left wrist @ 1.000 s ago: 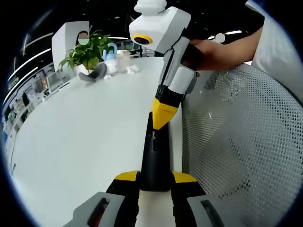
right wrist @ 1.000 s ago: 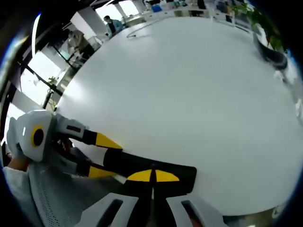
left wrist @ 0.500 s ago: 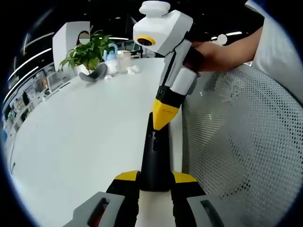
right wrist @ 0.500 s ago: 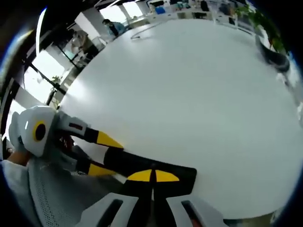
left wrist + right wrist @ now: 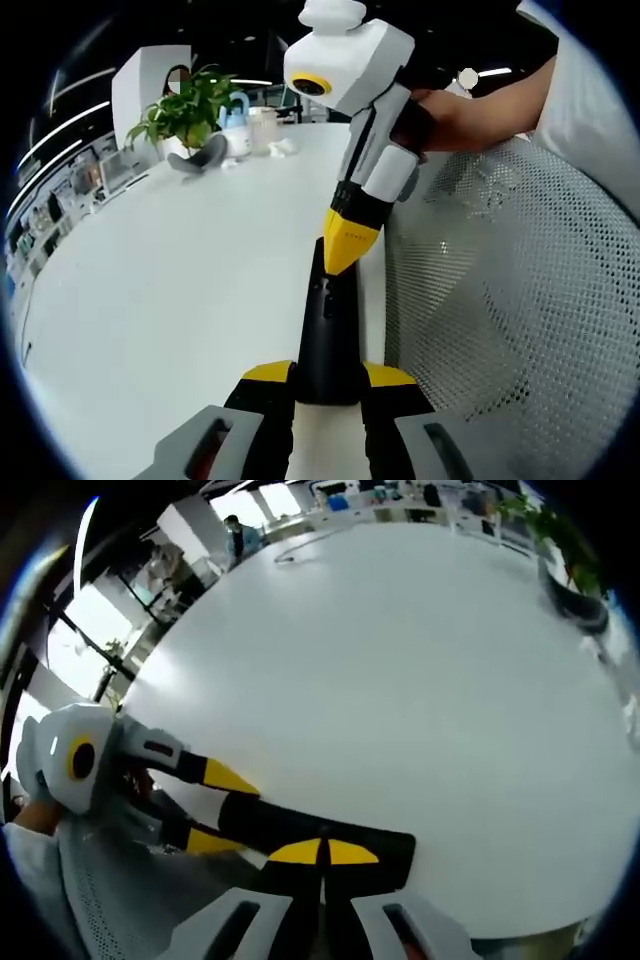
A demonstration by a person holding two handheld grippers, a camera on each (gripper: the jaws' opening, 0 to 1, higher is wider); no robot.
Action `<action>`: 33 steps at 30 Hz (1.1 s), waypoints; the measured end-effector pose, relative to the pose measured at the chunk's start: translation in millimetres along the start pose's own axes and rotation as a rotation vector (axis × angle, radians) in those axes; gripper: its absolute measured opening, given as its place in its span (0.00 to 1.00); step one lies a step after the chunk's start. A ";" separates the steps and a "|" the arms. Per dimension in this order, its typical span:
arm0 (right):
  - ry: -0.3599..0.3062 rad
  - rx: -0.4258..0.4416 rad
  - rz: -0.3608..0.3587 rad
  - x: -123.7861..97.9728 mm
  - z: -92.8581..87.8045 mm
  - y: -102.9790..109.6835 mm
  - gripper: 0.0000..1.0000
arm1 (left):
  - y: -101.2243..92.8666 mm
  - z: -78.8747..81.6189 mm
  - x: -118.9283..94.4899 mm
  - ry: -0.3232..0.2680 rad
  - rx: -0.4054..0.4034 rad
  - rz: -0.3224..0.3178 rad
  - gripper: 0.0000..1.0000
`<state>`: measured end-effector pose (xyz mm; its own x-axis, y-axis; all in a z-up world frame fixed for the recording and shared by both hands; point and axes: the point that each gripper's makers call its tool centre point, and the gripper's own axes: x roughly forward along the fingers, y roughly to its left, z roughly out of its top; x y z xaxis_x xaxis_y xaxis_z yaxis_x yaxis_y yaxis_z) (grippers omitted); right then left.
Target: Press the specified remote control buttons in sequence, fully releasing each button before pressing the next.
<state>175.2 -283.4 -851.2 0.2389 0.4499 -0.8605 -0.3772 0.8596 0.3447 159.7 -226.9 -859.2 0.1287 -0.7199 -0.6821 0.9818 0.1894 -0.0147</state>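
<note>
Pinching the near end of the remote (image 5: 328,330), the left gripper (image 5: 328,376) steadies it on the table (image 5: 170,290). The right gripper (image 5: 343,262), jaws together, touches its face. Slim, stiff, probably light and slick; grip the edges, clear of buttons.

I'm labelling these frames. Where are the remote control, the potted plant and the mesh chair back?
remote control (image 5: 327,330), left gripper view, middle of its black body.
potted plant (image 5: 185,112), left gripper view, its green leaves.
mesh chair back (image 5: 500,300), left gripper view, the white mesh.
</note>
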 end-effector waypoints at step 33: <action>0.093 0.057 -0.029 -8.5 -14.7 -3.8 0.00 | -1.5 -0.1 -0.8 -0.001 0.007 -0.006 0.25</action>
<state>161.4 -294.1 -850.8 0.1641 0.4023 -0.9007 -0.3188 0.8857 0.3375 158.2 -226.5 -858.8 0.1228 -0.7218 -0.6811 0.9835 0.1802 -0.0136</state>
